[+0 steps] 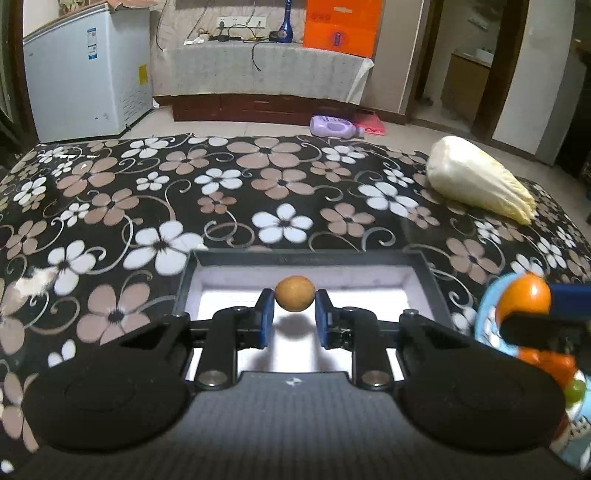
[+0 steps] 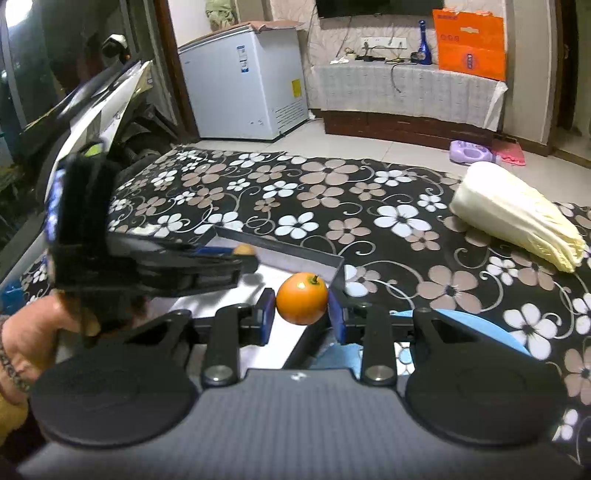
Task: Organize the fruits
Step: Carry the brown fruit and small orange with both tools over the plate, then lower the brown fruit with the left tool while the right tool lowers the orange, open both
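My left gripper [image 1: 294, 301] is shut on a small brown round fruit [image 1: 294, 294] and holds it above the white inside of a dark open box [image 1: 424, 275]. My right gripper [image 2: 301, 304] is shut on an orange [image 2: 302, 297] with a green stem, held over the box's right corner [image 2: 334, 264]. In the left wrist view the right gripper [image 1: 535, 317] with the orange [image 1: 526, 293] is at the right edge, over a blue bowl [image 1: 484, 314] holding more oranges [image 1: 550, 363] and a green fruit [image 1: 574, 391]. The left gripper [image 2: 236, 254] also shows in the right wrist view.
A napa cabbage [image 1: 476, 179] lies on the flowered black cloth [image 1: 258, 184] at the far right. Beyond the table stand a white chest freezer [image 1: 88, 70], a low cabinet with an orange bag [image 1: 341, 26] and a purple bottle [image 1: 334, 127] on the floor.
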`<state>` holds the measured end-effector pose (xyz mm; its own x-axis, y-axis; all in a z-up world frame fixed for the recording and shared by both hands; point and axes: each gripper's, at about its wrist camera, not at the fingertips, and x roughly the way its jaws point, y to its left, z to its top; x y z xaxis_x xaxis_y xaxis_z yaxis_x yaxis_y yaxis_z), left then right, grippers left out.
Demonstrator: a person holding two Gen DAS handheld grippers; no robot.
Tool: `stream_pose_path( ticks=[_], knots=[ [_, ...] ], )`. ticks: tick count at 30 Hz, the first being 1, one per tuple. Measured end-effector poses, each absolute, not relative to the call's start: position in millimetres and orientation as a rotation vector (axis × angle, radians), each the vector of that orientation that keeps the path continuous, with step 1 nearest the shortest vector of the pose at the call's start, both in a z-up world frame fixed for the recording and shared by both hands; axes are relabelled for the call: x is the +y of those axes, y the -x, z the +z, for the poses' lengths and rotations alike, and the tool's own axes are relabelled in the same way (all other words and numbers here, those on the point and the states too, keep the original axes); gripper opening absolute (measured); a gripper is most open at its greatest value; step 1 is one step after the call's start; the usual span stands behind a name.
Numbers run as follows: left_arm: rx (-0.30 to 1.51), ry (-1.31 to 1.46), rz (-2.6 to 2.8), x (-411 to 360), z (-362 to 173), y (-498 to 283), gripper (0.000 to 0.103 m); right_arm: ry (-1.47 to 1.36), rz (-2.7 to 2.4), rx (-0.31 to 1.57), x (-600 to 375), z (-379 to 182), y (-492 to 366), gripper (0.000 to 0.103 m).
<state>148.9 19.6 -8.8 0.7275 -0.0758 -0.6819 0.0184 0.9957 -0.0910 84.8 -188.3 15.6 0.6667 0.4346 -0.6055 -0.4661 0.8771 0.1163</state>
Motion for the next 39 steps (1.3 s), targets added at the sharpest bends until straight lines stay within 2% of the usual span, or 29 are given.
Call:
stream_pose_path(
  ticks=[9,22,31,39],
  knots=[
    [0.706,0.076,-0.132,-21,18,-104,0.028,0.032,0.427,0.635,-209,21,-56,0.034],
    [0.711,0.053,-0.251,-100,24,-54,0.028,-0.042,0.281,0.604,-268,20,-4,0.035],
    [0.718,0.049,-0.307,-140,15,-58,0.028,-0.06,0.18,0.633,-309,8,11,0.034],
    [0.706,0.041,-0.295,-150,9,-81,0.028,-0.047,0.192,0.655,-306,-1,0,0.035]
  ],
)
